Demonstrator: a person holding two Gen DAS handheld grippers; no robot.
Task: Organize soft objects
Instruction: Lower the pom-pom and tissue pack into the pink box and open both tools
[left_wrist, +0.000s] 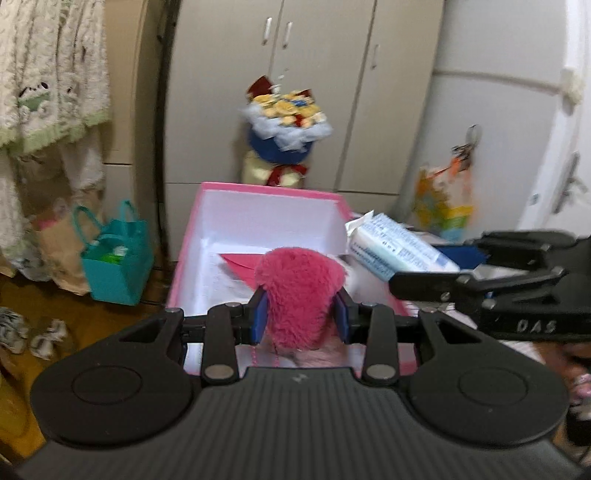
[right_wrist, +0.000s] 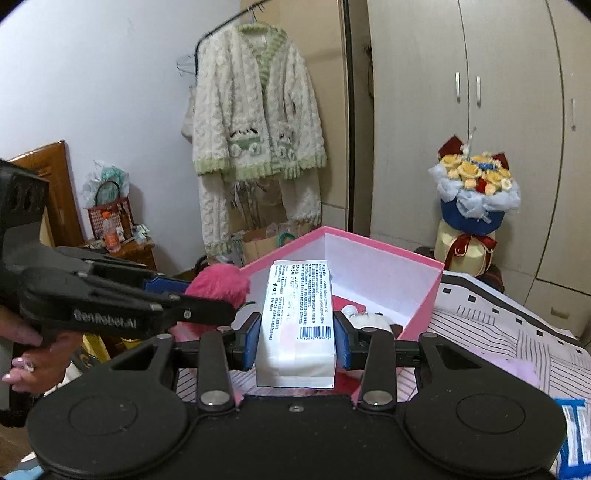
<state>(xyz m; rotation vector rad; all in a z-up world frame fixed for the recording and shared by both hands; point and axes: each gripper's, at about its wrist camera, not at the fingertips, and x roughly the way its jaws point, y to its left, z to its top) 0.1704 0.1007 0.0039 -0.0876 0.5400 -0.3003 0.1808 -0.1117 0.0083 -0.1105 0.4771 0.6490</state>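
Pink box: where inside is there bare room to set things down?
The pink box has bare white floor along its left wall and far end. Its near right is crowded: a red envelope and small items by the right wall. Both tongs are full.

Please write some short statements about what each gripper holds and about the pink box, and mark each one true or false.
1. The left gripper holds a pink fluffy toy between its jaws. True.
2. The right gripper has nothing between its jaws. False: its jaws are shut on a white packet with a barcode.
3. The pink box has no lid on it and is white inside. True.
4. The box is completely empty. False: a pink card and some small items lie in it.
5. A bouquet stands behind the box, in front of the cupboard doors. True.
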